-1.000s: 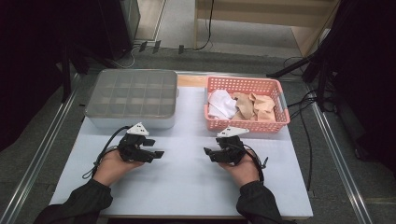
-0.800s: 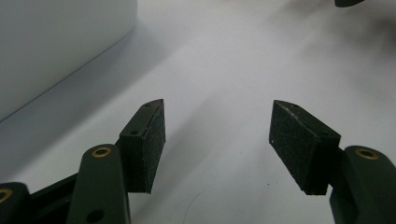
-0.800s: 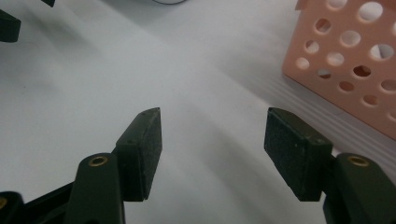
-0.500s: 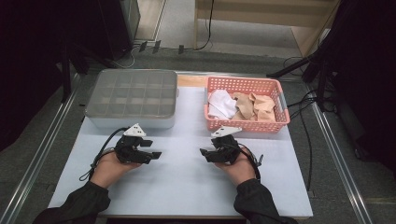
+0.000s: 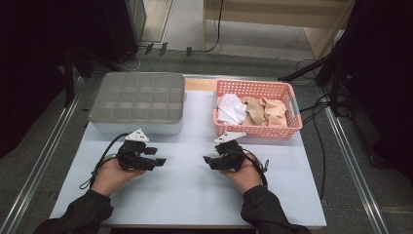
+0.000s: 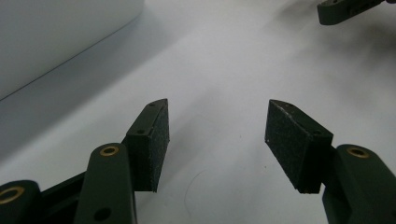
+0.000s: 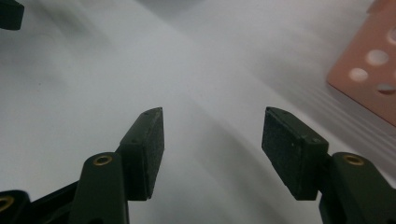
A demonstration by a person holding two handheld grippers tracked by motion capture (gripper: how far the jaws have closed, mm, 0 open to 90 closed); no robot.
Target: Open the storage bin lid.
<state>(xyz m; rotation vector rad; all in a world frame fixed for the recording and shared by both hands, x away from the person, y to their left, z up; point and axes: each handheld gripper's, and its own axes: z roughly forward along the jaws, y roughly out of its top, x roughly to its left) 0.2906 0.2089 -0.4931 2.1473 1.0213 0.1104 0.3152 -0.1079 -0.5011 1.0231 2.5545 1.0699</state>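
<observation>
The pink basket [image 5: 255,129] sits just beyond the gaping right tongs [image 5: 212,161].

The table [image 5: 195,195] is showing a smooth, matt white top, catching a soft sheen in the gripper views. The left gripper [image 6: 217,135] is looking like matt black plastic, its pads [image 6: 159,140] rough and grainy like foam or rubber, with brass-coloured rivets glinting. The right gripper [image 7: 212,140] is showing the same matt black plastic and coarse dark pads [image 7: 287,144]. The basket [image 5: 292,127] is reading as salmon-pink plastic, perforated and slightly glossy. Cloth pieces [image 5: 248,109] are lying in it, soft and crumpled, white and tan. The box [image 5: 136,97] is appearing as grey, translucent, frosted plastic, smooth on its lid.
</observation>
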